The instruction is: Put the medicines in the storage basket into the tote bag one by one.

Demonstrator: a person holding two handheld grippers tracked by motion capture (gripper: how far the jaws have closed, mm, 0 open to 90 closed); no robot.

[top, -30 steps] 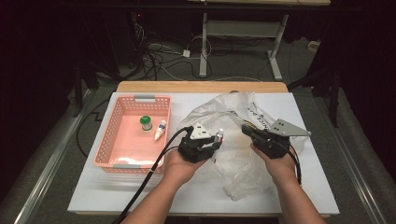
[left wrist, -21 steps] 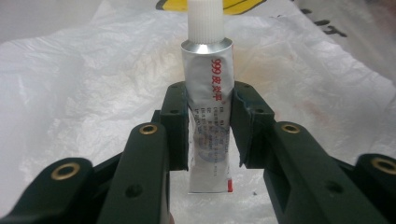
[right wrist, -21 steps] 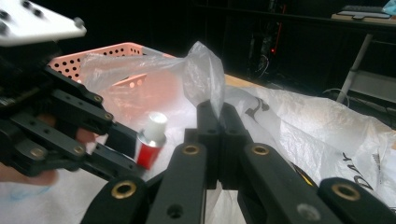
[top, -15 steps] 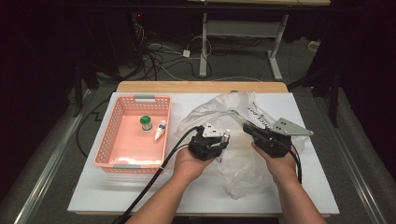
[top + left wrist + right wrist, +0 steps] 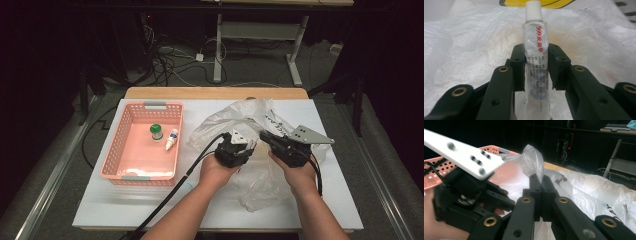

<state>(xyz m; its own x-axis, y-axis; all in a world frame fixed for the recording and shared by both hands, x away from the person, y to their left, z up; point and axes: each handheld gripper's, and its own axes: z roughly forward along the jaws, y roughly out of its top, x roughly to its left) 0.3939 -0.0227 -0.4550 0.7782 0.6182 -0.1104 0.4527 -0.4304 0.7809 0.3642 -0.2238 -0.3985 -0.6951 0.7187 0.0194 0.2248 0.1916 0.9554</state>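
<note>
Left gripper (image 5: 536, 58) is clamped part-way shut on a small white tube (image 5: 535, 52) of ointment — pads pinch its body below the white cap, cap pointing away from the camera, with the plastic bag (image 5: 474, 50) behind. In the high view the left gripper (image 5: 248, 145) sits at the middle of the table, over the bag's near side. Right gripper (image 5: 540, 181) is fully shut on a pinched fold of the bag (image 5: 531, 157), lifting its edge — seen from above at (image 5: 263, 135).

Handling, as a guess: the tube is light, soft-walled and a bit slick, so a hard squeeze could dent it; mid-body hold as now looks best. The bag is thin, floppy and crinkly, best taken by a gathered edge.

Farther off, the pink basket (image 5: 115, 150) sits left on the white table (image 5: 150, 210), holding a green-capped bottle (image 5: 156, 132) and a small white bottle (image 5: 172, 139).

Against the earlier frames: the left hand has shifted right toward the bag and the right gripper, slightly lower; the right hand has stayed put.
</note>
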